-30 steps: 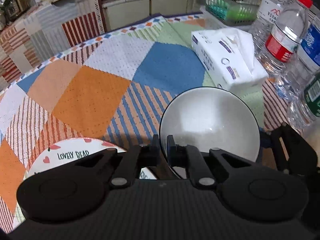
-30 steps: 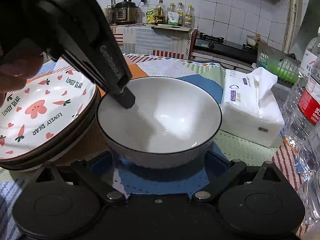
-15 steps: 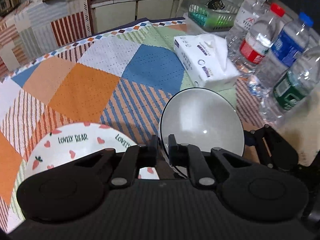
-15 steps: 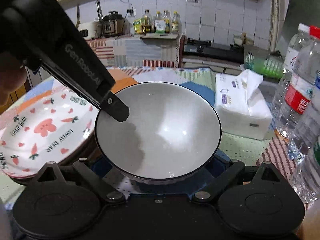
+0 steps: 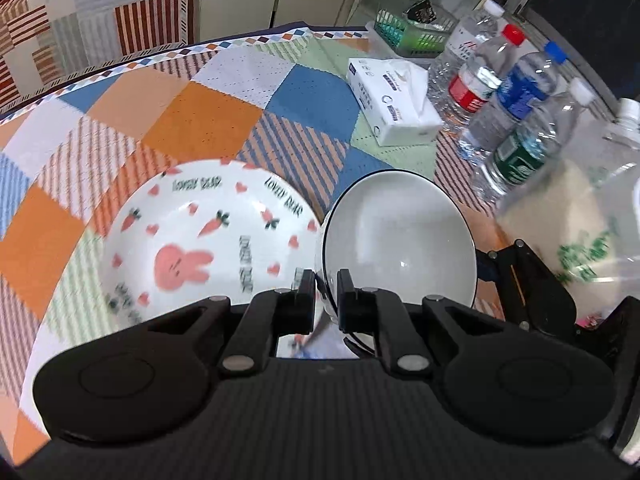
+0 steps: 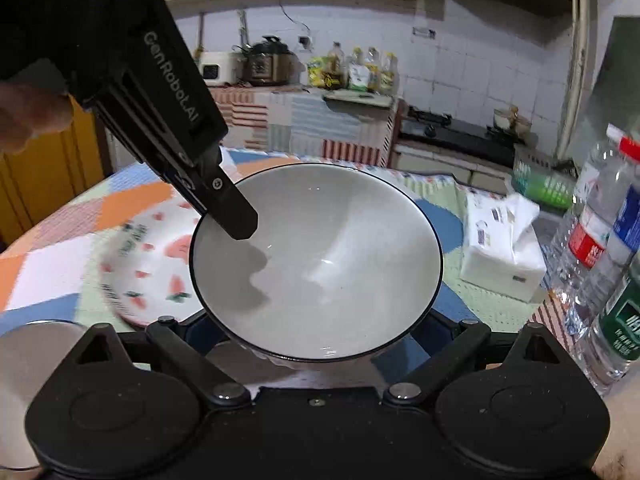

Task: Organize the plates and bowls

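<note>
Bowl (image 6: 316, 260) rim is pinched in the left tongs (image 5: 323, 292); right tongs (image 6: 316, 344) spread wide beneath it.

Bowl (image 6: 320, 264) – glossy white glazed ceramic, dark rim. Plate (image 5: 208, 240) glossy too. Tablecloth (image 5: 208, 116) – matt woven cloth; bottles (image 5: 520, 92) clear plastic.

Bowl (image 5: 400, 236) held above the surface (image 5: 208, 120) just right of the plate (image 5: 200, 240), its rim between the left claw (image 5: 322, 292) fingers; tissue pack (image 5: 394, 100) behind it, water bottles (image 5: 516, 96) to the right.
</note>
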Tool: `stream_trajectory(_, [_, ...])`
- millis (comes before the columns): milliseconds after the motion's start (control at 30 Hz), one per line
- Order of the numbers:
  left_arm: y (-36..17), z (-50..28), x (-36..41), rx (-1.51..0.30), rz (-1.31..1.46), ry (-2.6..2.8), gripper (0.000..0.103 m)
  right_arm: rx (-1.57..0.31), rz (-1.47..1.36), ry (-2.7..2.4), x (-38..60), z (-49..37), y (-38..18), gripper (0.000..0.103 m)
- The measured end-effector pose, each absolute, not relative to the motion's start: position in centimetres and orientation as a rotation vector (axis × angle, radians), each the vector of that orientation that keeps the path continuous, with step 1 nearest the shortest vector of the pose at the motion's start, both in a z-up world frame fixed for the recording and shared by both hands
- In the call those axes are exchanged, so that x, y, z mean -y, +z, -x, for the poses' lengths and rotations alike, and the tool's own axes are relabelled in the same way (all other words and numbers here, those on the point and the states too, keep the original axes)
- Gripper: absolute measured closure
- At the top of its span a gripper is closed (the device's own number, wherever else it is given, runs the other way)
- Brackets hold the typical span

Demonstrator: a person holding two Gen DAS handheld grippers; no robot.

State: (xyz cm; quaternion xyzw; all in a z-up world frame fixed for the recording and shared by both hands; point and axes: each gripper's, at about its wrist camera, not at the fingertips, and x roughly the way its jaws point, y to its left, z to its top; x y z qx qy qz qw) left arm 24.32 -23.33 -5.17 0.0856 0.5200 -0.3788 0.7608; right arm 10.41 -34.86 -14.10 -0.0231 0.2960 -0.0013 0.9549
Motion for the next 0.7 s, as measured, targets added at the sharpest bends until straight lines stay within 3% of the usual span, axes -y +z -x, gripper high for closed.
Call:
stream_trajectory(333, [-2.3,-20.6,16.5,-1.188,-0.128,-0.812,0.094,-0.608,0.105,0.119,30.4,-6.4,-9.4,0.004])
stream_trajectory(700, [-5.7,-18.8,11.4,-1.380,-0.075,-0.745,0.094,-0.679,0.091,0.269,26.7,-3.6,-10.2,0.004])
